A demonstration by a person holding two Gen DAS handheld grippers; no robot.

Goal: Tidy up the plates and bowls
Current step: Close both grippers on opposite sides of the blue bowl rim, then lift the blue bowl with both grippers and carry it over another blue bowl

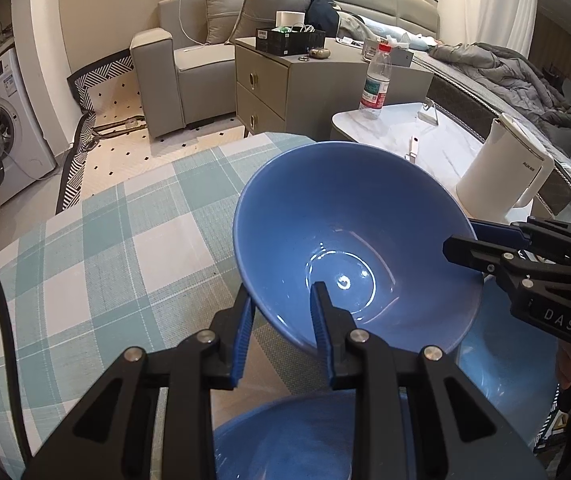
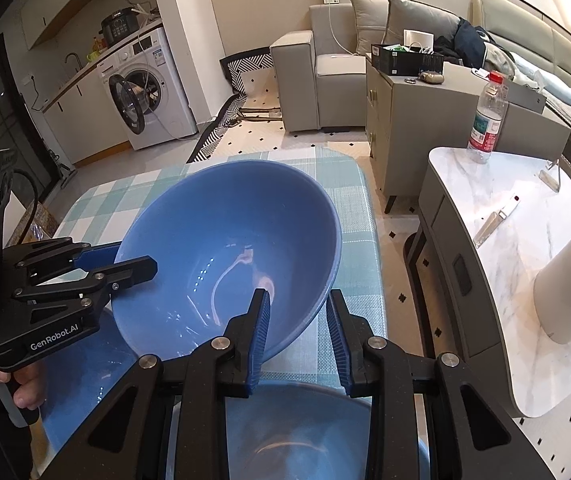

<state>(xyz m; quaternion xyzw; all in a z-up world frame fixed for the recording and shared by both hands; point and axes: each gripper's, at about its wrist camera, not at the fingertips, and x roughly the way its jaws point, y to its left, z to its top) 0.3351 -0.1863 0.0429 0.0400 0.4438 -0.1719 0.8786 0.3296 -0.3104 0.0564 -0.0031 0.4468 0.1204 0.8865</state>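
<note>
A large blue bowl (image 1: 349, 240) (image 2: 225, 260) is tilted over the checked tablecloth, its opening facing both cameras. My left gripper (image 1: 281, 306) is shut on the bowl's near rim, one finger inside and one outside. It shows at the left of the right wrist view as the left gripper (image 2: 133, 258), clamped on the rim. My right gripper (image 2: 299, 314) is shut on the opposite side of the rim, seen in the left wrist view as the right gripper (image 1: 463, 236). A second blue dish (image 1: 285, 440) (image 2: 305, 432) lies under the grippers, and a third blue dish (image 1: 505, 360) (image 2: 81, 380) lies beside it.
The table (image 1: 105, 260) (image 2: 349, 240) has a teal and white checked cloth. Beside it is a marble side table (image 2: 505, 240) with a water bottle (image 2: 487, 120), a white kettle (image 1: 501, 172) and a knife (image 2: 493, 220). A grey cabinet (image 1: 269, 84) and a sofa stand behind.
</note>
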